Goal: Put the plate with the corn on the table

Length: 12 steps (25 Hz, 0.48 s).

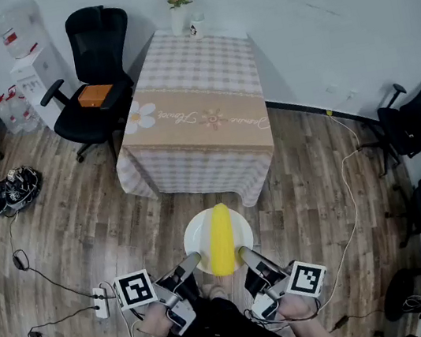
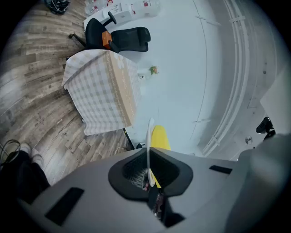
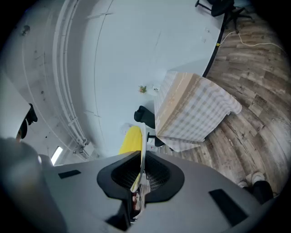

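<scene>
**Plate and corn held in the air, short of the worktop**

The white plate (image 1: pixel 203 238) is up off the floor, level, with the yellow corn (image 1: pixel 222 239) lying lengthwise across its middle. It is carried from both sides at once. The left hand-held gripper (image 1: pixel 193 260) has its jaws closed on the near-left rim. The right hand-held gripper (image 1: pixel 246 256) is clamped the same way on the near-right rim. In the left gripper view the rim runs as a thin white edge straight down into the closed jaws, with the corn just to its right. The right gripper view mirrors it: rim pinched between the jaws, corn to the left of the edge.

The plate hangs over the wooden floor (image 1: pixel 83 217), just in front of the person and apart from the worktop (image 1: pixel 201 65). The worktop stands ahead under a checked cloth (image 1: pixel 187 171) that drapes over its near end. A beige runner (image 1: pixel 202 117) with a flower print crosses the worktop near that end. At the far end sits a vase of flowers (image 1: pixel 179 7).

Left of the worktop is a black office chair (image 1: pixel 94 63) with an orange item (image 1: pixel 95 95) on its seat. Beyond that chair a water dispenser (image 1: pixel 32 65) stands against the wall. A power strip (image 1: pixel 103 298) and its cables lie on the floor at lower left.
</scene>
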### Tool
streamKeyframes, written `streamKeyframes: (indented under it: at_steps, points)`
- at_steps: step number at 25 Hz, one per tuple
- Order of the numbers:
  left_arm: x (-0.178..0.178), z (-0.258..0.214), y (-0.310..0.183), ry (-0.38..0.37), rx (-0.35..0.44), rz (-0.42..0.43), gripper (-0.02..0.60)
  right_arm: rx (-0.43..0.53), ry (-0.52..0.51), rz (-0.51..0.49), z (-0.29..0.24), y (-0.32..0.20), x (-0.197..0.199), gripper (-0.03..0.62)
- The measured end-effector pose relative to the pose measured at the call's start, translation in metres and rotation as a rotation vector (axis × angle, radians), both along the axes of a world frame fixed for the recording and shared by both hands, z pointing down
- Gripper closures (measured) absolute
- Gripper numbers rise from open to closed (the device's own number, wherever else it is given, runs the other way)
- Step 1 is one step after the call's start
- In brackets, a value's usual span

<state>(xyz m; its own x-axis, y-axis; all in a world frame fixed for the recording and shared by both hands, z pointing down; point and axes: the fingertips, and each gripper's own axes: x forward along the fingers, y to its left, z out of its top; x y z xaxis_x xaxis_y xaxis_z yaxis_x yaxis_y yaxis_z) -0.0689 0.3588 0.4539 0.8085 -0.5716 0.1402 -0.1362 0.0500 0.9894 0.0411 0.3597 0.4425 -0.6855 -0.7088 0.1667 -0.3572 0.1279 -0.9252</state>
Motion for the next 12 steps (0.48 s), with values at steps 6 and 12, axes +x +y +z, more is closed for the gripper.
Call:
streamKeyframes:
  at_steps: [6,12]
  points:
    - [0.001,-0.0031,-0.0043,-0.003,0.01,0.001,0.56,-0.002,0.023,0.011,-0.0031,-0.0035,0.0054,0.542]
    - [-0.0011,-0.004,-0.0084,0.019,0.01,0.001,0.56,0.007,0.021,0.025,-0.0052,-0.0079,0.0,0.542]
